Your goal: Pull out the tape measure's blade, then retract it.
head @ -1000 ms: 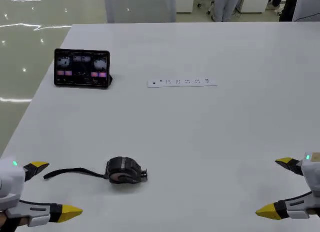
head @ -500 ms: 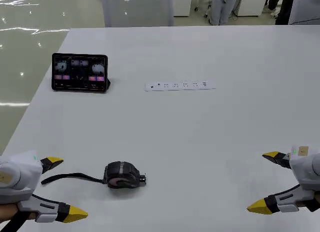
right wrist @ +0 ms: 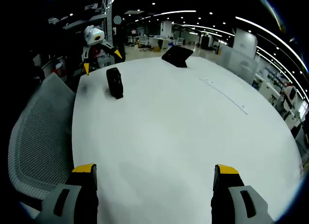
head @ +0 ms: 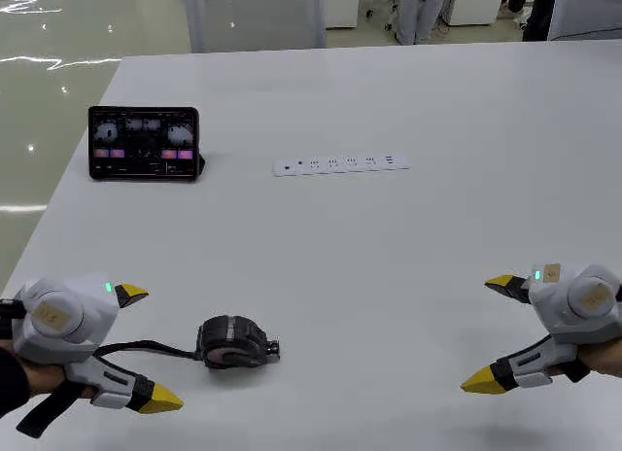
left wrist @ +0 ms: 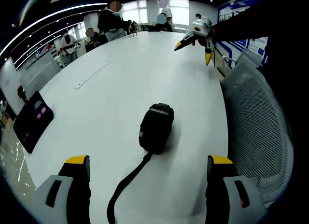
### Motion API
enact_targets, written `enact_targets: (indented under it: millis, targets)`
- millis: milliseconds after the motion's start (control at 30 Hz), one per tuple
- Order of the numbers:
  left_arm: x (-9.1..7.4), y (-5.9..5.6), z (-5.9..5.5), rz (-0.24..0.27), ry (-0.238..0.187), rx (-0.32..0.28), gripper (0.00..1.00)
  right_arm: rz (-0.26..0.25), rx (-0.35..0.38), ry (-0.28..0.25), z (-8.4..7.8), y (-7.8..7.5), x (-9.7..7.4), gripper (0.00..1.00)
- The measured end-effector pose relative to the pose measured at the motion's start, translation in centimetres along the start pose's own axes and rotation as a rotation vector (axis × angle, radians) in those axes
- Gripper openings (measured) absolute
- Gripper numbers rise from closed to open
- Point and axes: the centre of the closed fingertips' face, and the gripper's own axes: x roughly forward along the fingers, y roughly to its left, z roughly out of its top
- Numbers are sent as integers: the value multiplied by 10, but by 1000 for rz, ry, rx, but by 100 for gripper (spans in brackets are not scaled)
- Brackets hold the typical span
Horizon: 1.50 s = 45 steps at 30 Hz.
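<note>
Bench (head: 408, 247) bare and open through the middle, its left edge near the left tongs (head: 151, 347), jaws apart, tape measure (head: 233, 340) lying just at their 3 o'clock, strap (left wrist: 128, 178) between the jaws; right tongs (head: 487, 331), likewise apart, well beyond at 3 o'clock.

Stretching wide as white surface (head: 437, 130), bordering glossy pale floor (head: 49, 43) catching light reflections at left. Keeping grey mesh chair (left wrist: 256, 118) just beside near edge. Glowing overhead from long strip lights (right wrist: 183, 12).
</note>
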Motion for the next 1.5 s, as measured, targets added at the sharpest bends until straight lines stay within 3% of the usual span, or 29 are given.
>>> enact_targets:
  millis: [333,433,533,667,967,1167,1333,1500]
  targets:
    - [25,-1,19,-66,63,117,96,18,-45,-18,27,-3,22,100]
    - [32,-3,22,-85,77,146,95,29,-61,-24,35,4,29,100]
    - [42,-3,22,-116,99,138,94,52,-89,-18,41,8,38,100]
    - [55,2,23,-128,96,105,93,62,-96,-20,49,8,48,100]
    - [67,-4,31,-154,116,143,88,103,-120,-16,66,21,68,100]
    - [73,-8,31,-162,139,176,80,131,-130,-55,87,35,88,100]
    - [76,-8,28,-155,165,197,74,165,-161,-53,99,48,105,100]
    - [79,-15,22,-166,191,215,69,190,-187,-56,110,57,119,100]
